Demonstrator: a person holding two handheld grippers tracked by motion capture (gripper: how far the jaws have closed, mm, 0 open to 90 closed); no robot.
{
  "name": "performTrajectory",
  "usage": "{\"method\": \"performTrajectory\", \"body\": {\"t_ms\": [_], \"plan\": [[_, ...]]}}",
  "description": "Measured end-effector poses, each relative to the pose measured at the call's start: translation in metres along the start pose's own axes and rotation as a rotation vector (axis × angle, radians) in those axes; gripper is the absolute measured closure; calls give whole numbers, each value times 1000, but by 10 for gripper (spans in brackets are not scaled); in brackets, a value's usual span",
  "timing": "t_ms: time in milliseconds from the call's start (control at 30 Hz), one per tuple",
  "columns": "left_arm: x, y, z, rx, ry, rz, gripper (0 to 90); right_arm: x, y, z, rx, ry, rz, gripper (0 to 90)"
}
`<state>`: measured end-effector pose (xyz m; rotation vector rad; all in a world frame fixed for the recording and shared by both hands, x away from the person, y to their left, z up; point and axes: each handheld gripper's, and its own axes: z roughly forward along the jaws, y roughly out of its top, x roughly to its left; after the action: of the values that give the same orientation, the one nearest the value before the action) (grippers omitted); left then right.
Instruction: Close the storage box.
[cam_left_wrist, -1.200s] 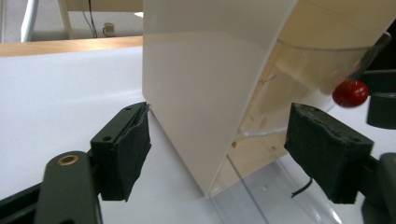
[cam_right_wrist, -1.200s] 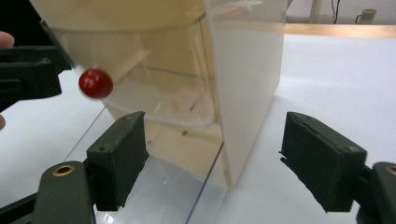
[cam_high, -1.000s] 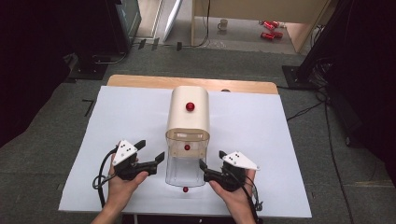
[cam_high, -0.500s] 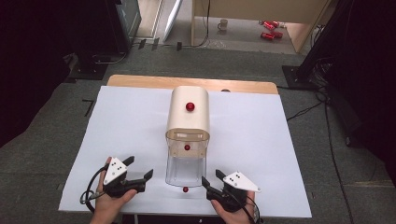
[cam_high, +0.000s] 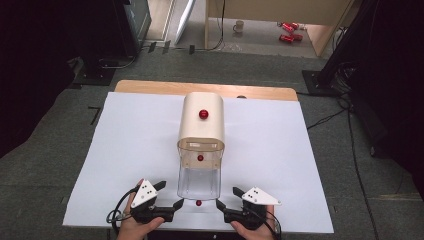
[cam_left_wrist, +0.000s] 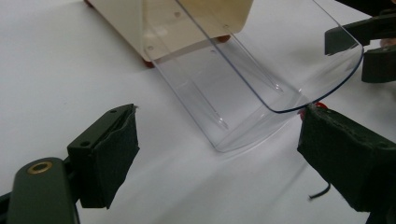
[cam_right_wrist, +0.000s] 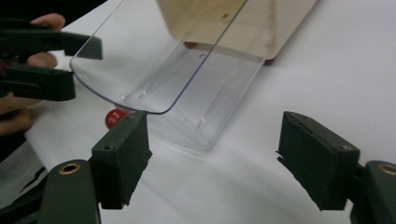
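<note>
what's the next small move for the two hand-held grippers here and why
Probably bring both in toward the clear tray. The left hand-held gripper and right hand-held gripper sit open on either side of its near end, touching nothing, and the tray sticks out of the cream box.

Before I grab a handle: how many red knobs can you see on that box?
3: one red knob on the cream top, one behind the clear cover's upper part, one at the cover's near edge. Others may be hidden.
</note>
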<state>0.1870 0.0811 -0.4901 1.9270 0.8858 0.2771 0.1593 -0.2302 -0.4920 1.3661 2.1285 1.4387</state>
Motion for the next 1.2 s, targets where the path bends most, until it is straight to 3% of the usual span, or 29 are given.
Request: {"method": "performTrajectory", "body": {"t_ms": [33, 100, 167, 200, 367, 533, 800, 967, 1200], "plan": [[-1, 0, 1, 9, -4, 7, 154, 1, -2, 4, 24, -12, -36, 293], [-4, -2, 2, 30, -8, 42, 158, 1, -5, 9, 52, 0, -43, 303], [-5, -2, 3, 31, -16, 44, 174, 2, -6, 11, 63, -3, -49, 310], [-5, -2, 4, 38, -19, 53, 229, 4, -6, 15, 84, -31, -66, 339], [-12, 1, 11, 63, -33, 60, 299, 9, -4, 20, 89, -37, -90, 354], [-22, 3, 14, 63, -20, 109, 333, 19, -2, 19, 59, -38, -133, 400], [-16, 12, 9, 1, -26, 73, 363, 22, 9, 13, 0, -39, -120, 436], [-8, 18, 11, -12, -19, 48, 365, 22, 23, 13, -22, -27, -125, 430], [1, 22, 14, -20, 13, 7, 287, 20, 32, 14, -37, -40, -141, 402]]}}
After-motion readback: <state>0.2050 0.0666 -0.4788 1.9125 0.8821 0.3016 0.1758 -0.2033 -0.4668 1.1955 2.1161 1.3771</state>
